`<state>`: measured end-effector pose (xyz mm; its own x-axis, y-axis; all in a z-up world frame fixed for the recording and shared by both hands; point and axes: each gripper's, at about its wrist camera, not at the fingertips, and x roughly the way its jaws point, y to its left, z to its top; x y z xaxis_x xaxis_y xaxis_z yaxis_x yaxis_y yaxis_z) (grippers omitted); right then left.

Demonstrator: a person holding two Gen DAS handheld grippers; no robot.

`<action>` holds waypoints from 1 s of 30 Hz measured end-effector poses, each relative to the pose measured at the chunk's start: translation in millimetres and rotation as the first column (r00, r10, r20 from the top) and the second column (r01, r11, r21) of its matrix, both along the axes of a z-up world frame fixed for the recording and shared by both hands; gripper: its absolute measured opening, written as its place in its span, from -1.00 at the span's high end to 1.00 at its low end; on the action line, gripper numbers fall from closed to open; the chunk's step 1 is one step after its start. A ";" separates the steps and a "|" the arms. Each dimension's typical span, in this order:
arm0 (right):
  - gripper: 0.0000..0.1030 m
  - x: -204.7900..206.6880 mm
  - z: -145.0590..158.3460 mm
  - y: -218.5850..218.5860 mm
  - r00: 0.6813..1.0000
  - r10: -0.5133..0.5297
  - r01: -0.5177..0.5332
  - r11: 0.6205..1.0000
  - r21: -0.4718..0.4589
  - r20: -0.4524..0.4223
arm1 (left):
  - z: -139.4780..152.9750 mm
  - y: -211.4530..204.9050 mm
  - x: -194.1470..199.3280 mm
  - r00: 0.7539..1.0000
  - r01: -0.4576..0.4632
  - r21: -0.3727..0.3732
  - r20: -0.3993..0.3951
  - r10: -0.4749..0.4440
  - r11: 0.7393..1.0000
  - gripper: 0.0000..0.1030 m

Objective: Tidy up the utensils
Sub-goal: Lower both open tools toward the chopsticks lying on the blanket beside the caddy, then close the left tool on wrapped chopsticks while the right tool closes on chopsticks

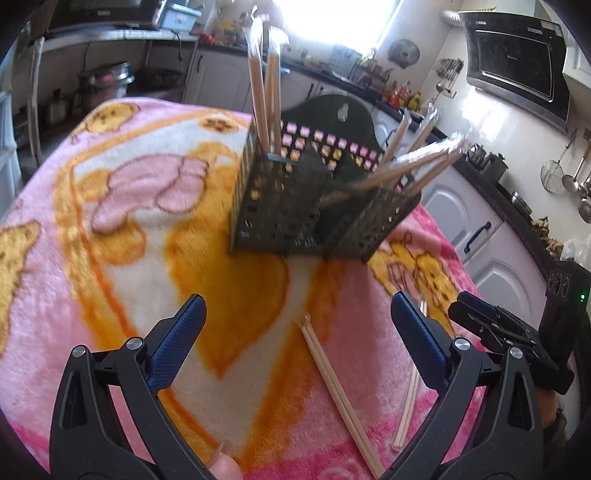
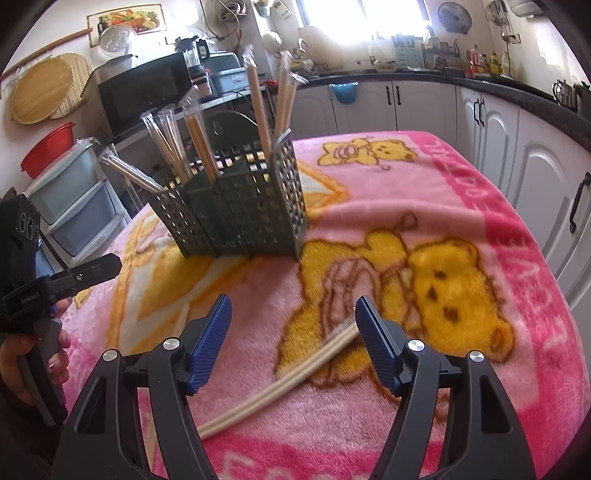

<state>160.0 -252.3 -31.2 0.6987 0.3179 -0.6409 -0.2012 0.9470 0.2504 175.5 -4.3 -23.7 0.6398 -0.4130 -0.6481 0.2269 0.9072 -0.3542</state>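
Bright window point(image 1: 332, 18) glare behind, motion blur throughout, fisheye-bent dark edges.

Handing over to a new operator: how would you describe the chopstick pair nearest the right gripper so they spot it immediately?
Find the pink bear-print blanket and the dark perforated utensil holder standing on it. In front of the holder, one pale chopstick pair lies flat across the yellow bear, below the right gripper. Unlike the wrapped chopsticks upright in the holder, it is bare and lying down.
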 end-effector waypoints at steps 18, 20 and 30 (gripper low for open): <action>-0.29 19.8 -33.6 -13.9 0.990 -0.025 0.021 0.999 -0.026 -0.142 | -48.9 -37.8 17.0 0.966 0.148 -0.083 -0.202 -0.162 0.985 -0.02; -0.29 24.3 -36.2 -16.3 0.987 -0.022 0.018 1.000 -0.022 -0.158 | -52.8 -41.0 20.8 0.964 0.149 -0.071 -0.210 -0.161 0.986 -0.02; -0.16 49.7 -47.2 -22.8 0.974 -0.018 0.018 1.000 -0.004 -0.226 | -53.9 -50.5 42.4 0.968 0.134 -0.004 -0.213 -0.131 0.991 0.31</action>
<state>209.7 -275.0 -78.3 0.5411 0.3053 -0.7836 -0.1225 0.9504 0.2857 217.9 -54.8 -77.6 0.4269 -0.4772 -0.7682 0.2660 0.8781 -0.3977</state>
